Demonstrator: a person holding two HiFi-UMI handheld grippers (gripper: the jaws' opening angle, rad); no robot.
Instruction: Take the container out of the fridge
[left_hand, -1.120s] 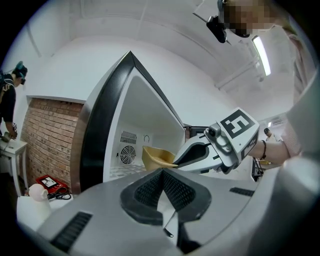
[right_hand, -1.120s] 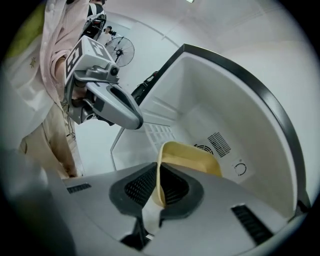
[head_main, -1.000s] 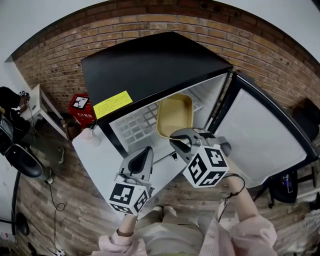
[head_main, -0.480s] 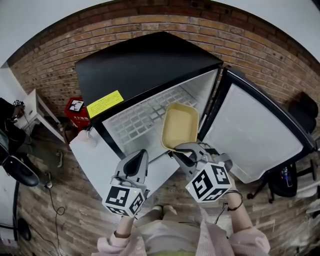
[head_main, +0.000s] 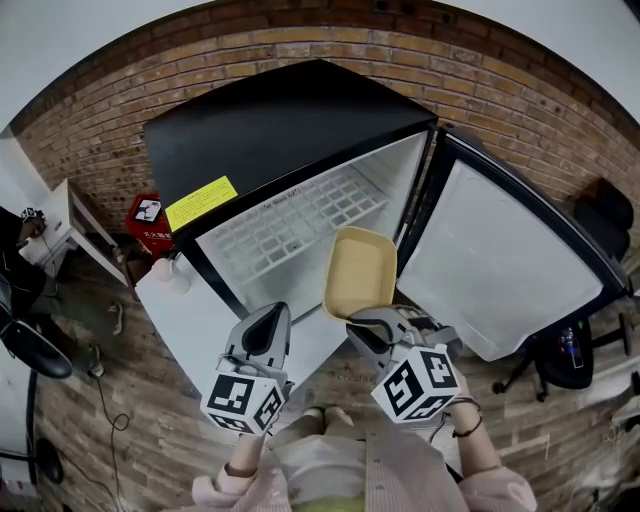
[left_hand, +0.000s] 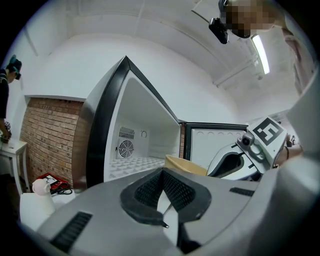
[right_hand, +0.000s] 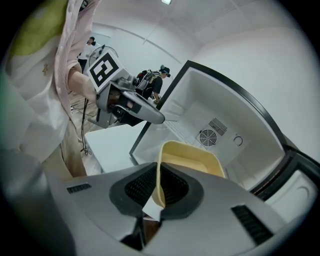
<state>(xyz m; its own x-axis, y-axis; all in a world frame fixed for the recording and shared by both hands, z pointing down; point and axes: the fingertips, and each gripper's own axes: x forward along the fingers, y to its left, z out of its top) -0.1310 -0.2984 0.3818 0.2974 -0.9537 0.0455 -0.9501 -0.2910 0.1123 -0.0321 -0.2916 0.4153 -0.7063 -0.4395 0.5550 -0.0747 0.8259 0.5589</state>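
A brick wall (head_main: 560, 110) was seen behind a black-topped fridge (head_main: 280, 130), whose door (head_main: 500, 250) was swung wide to the right and whose white wire shelf (head_main: 290, 225) was exposed. A white bench (head_main: 195, 320) was set against the fridge's left front corner. The shallow yellow container (head_main: 360, 275) was held at the mouth of the fridge, just beside the open door, its near rim pinched between the pads of the right tool (head_main: 368, 328). The left tool (head_main: 265, 325) was held near the bench edge, apart from the container, its jaws pressed together on nothing.
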